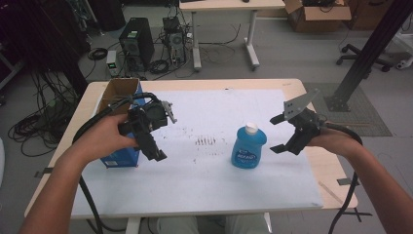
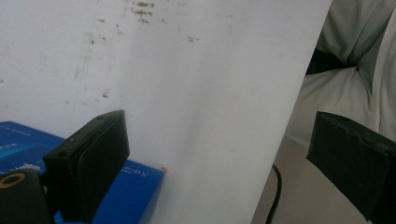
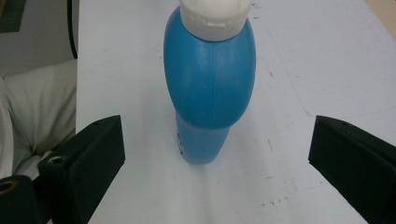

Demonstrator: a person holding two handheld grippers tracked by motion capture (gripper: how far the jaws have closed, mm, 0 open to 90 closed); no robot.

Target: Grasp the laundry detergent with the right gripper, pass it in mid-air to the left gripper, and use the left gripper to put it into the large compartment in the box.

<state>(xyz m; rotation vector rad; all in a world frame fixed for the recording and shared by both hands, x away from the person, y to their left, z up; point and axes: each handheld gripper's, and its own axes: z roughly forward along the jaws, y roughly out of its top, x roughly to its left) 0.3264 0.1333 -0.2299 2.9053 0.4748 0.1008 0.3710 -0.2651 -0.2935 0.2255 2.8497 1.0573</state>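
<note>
Two grippers are hovering over the tabletop (image 1: 292,92), and you're lining the right gripper (image 1: 279,133) up on the blue bottle (image 1: 248,147). The bottle is standing upright w/ its white cap (image 1: 251,127) on top, long axis vertical, approx. mid-tabletop toward the right edge. In the right gripper view it's sitting straight ahead, centred btwn the fingers (image 3: 88,161), which are spread wide and not touching it. The left gripper (image 1: 160,136) is waiting near the left edge beside the blue box (image 1: 119,158), fingers (image 2: 95,154) also spread apart, gripping nothing. The right is clearly nearer, so I'd judge a straight push fwd brings the bottle's body btwn its fingers.
</note>
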